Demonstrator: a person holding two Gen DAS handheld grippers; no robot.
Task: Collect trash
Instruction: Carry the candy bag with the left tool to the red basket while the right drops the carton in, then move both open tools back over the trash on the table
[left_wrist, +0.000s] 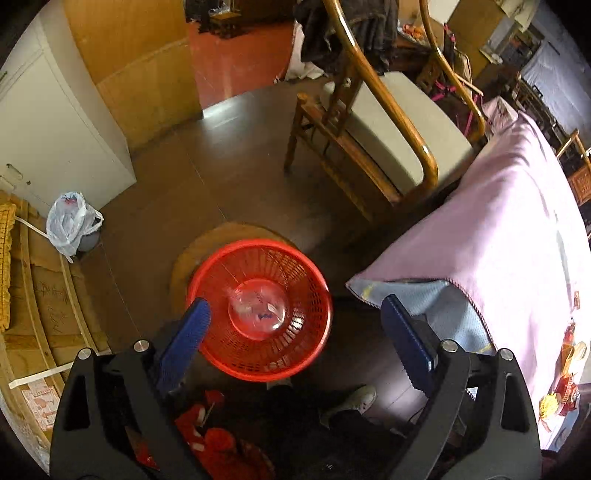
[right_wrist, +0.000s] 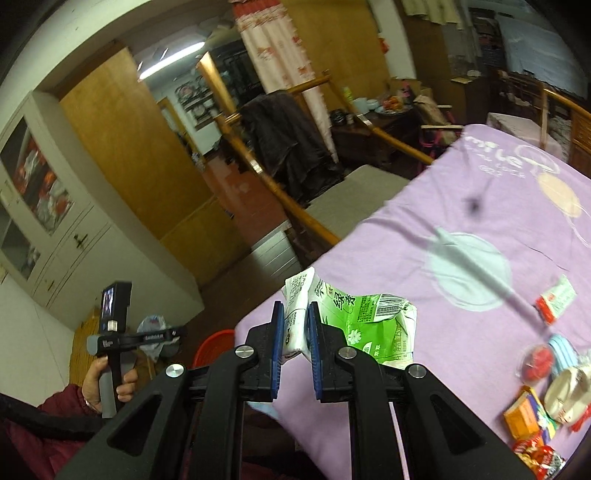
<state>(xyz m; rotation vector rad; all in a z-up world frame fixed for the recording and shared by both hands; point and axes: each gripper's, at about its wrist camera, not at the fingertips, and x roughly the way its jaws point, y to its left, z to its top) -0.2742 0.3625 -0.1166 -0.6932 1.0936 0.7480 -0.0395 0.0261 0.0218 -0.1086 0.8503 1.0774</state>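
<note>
A red plastic basket (left_wrist: 258, 354) stands on the dark floor beside the table with the pink cloth (left_wrist: 498, 240). A clear plastic piece (left_wrist: 256, 308) lies in its bottom. My left gripper (left_wrist: 295, 304) hangs right above the basket, open, with nothing between its blue pads. My right gripper (right_wrist: 295, 308) is over the near edge of the purple cloth (right_wrist: 461, 206), shut on a crumpled green and white drink carton (right_wrist: 369, 317). A red and white packet (right_wrist: 556, 299), an orange packet (right_wrist: 524, 415), a red round piece (right_wrist: 537, 363) and a white cup (right_wrist: 567, 393) lie on the cloth at the right.
A wooden chair (left_wrist: 391, 140) with a grey cushion stands behind the basket. A small bin lined with a white bag (left_wrist: 70, 221) sits by the white cabinet (left_wrist: 55, 129) at the left. The person's shoe (left_wrist: 354, 400) is on the floor near the basket.
</note>
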